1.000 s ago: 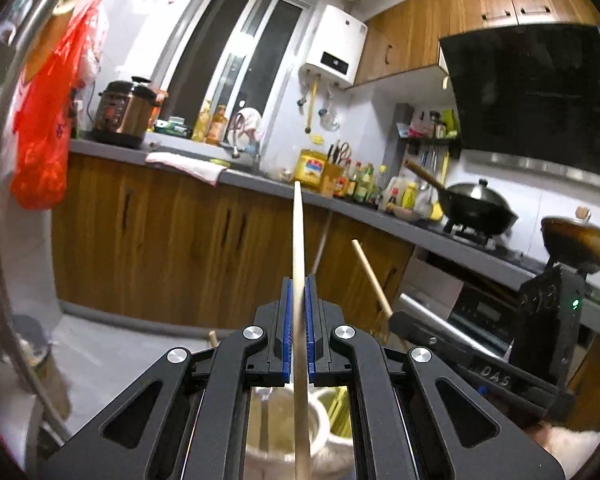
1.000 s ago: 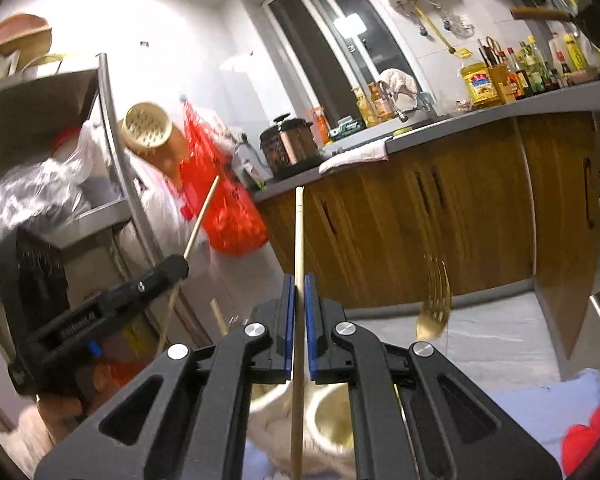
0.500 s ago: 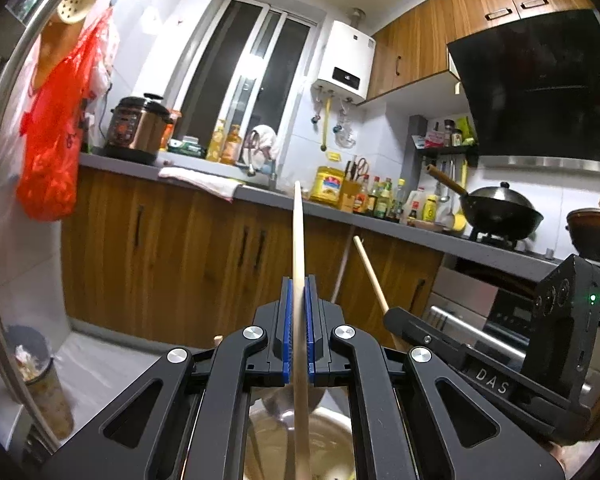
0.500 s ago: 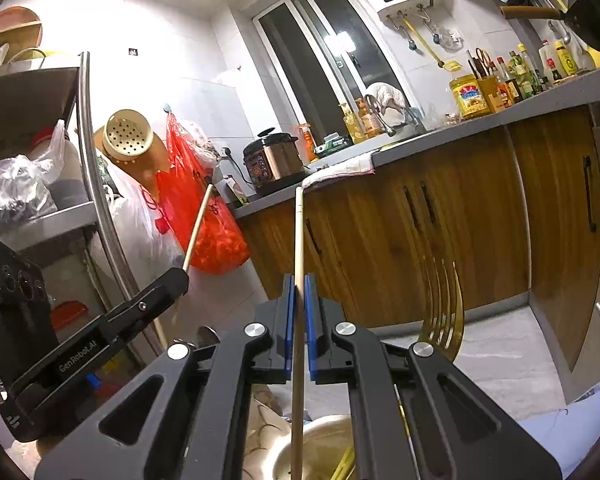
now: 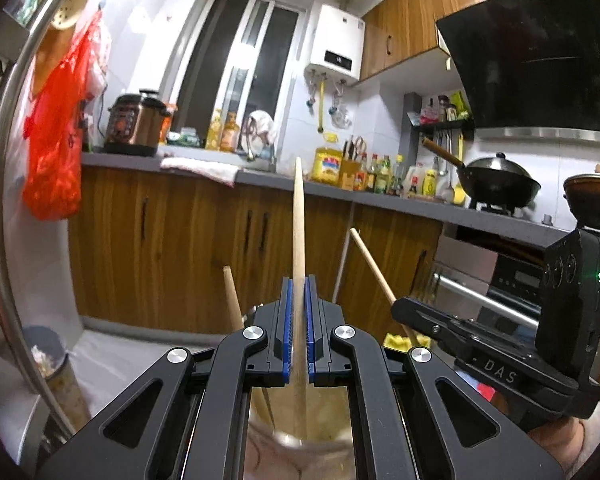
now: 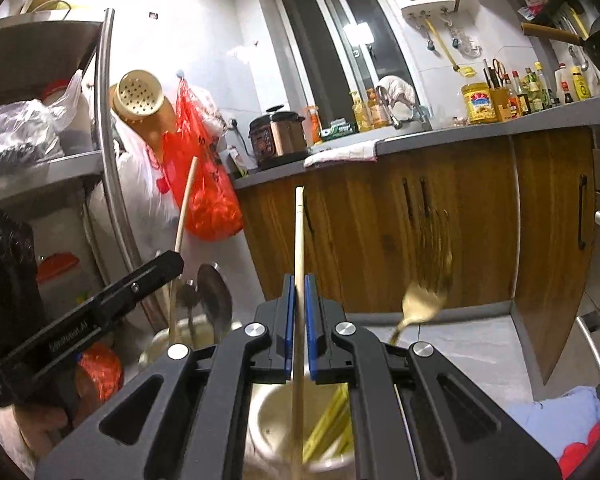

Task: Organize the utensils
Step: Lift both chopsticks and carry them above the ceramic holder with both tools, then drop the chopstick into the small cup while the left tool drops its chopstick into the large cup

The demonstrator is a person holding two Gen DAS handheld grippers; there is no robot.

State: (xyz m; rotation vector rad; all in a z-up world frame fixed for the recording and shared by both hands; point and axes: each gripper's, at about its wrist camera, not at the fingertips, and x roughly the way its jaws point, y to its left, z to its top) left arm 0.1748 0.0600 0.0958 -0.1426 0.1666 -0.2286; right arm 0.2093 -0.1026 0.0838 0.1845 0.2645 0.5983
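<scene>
My left gripper (image 5: 299, 286) is shut on a thick upright wooden stick (image 5: 299, 220), whose lower end hangs over the mouth of a pale holder cup (image 5: 300, 432). Another wooden handle (image 5: 232, 300) stands in that cup. My right gripper (image 6: 299, 282) is shut on a thin pale chopstick (image 6: 299, 232), upright above a white holder cup (image 6: 264, 420) with yellow chopsticks (image 6: 328, 420) inside. A gold fork (image 6: 424, 300) leans out of that cup. Each view shows the other gripper with its stick: right gripper (image 5: 404, 310), left gripper (image 6: 168, 262).
A metal ladle (image 6: 214, 292) stands in the left cup. A steel rack post (image 6: 108, 160) with a red bag (image 6: 204, 184) is on the left. Wooden cabinets (image 6: 380, 216) under a grey counter (image 5: 400, 198) lie ahead. A bin (image 5: 48, 360) stands on the floor.
Both grippers have sunk with their sticks still held. The holder cups now show closer beneath the jaws, and the kitchen background has shifted upward.
</scene>
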